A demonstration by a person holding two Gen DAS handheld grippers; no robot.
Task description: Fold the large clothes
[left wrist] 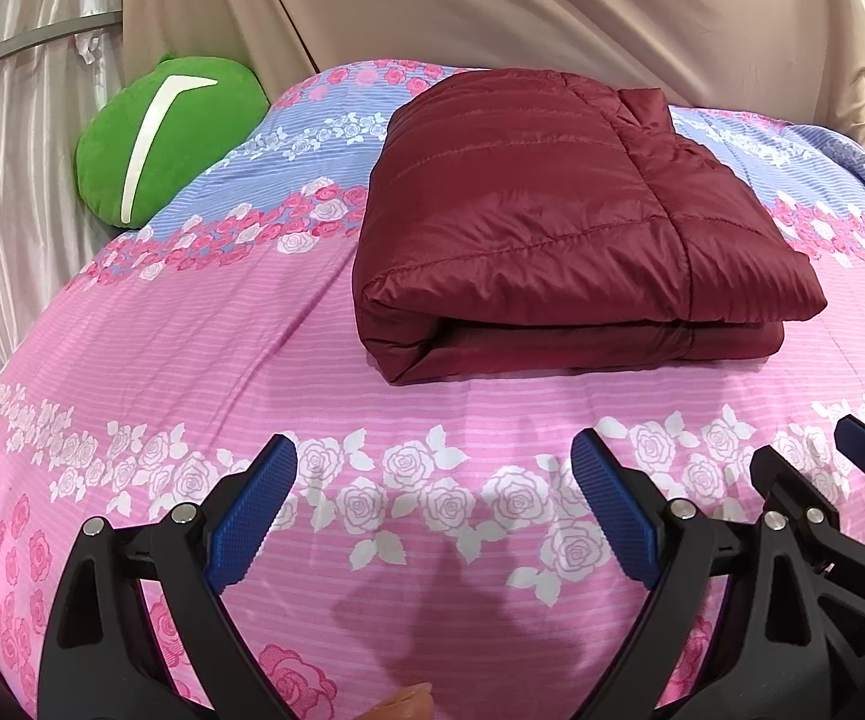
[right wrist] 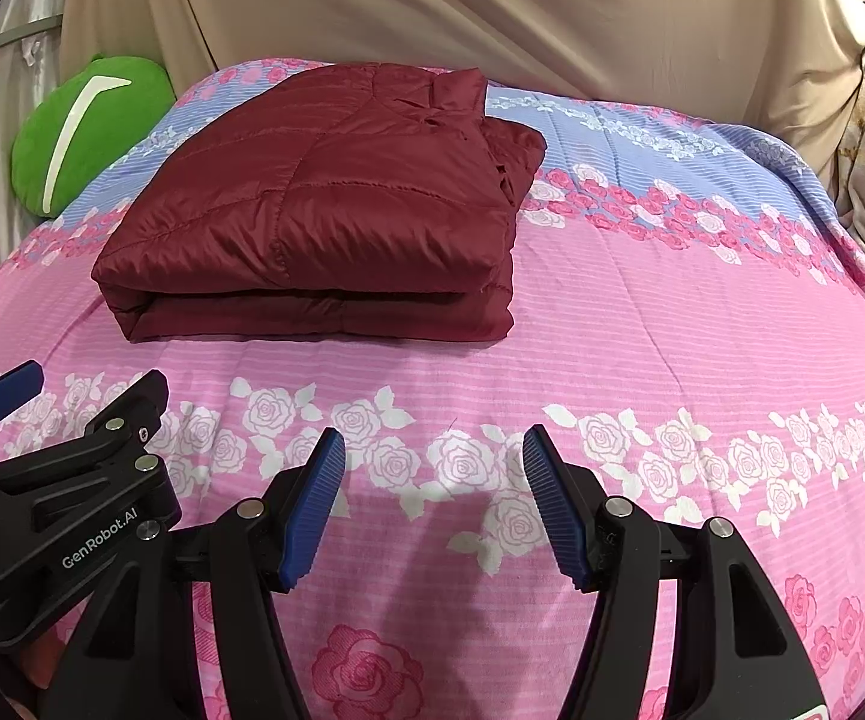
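On the floral bedspread [left wrist: 192, 330], a maroon puffer jacket [left wrist: 552, 228] lay folded; both grippers, left [left wrist: 432, 480] and right [right wrist: 432, 480], hung released, folding apparently complete.

We see a folded jacket [left wrist: 576, 228] lying on the bed cover [left wrist: 252, 372], well ahead of our two grippers. A round cushion [left wrist: 162, 138] sits far back on the left, at the edge of the bed, apart from the jacket. Curtains [left wrist: 492, 6] hang behind the bed. Our left gripper [left wrist: 432, 468] and right gripper [right wrist: 432, 462] are side by side above the near part of the bed cover, with nothing between their fingers.
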